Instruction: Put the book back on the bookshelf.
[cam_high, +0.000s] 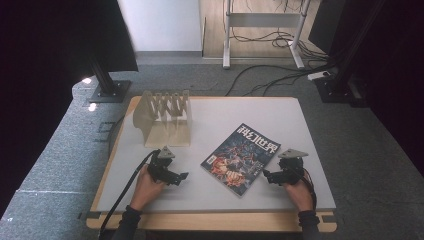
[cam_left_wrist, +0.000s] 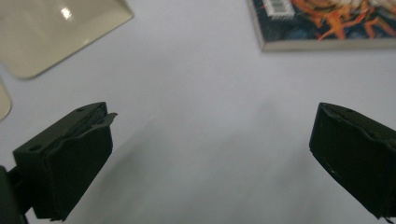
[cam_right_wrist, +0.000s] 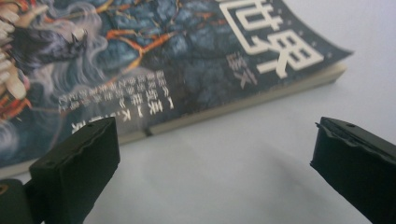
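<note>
Magazine (cam_high: 241, 158) lies flat on the grey table (cam_high: 300, 125), turned at an angle, between the two grippers. Left gripper (cam_high: 181, 177) sits near its left corner, jaws wide apart over bare tabletop, holding nothing; in the left gripper view the magazine's corner (cam_left_wrist: 322, 23) shows ahead. Right gripper (cam_high: 265, 175) rests just beside the magazine's right edge, jaws also spread and empty. A beige slotted rack (cam_high: 165, 117) stands behind the left gripper.
</note>
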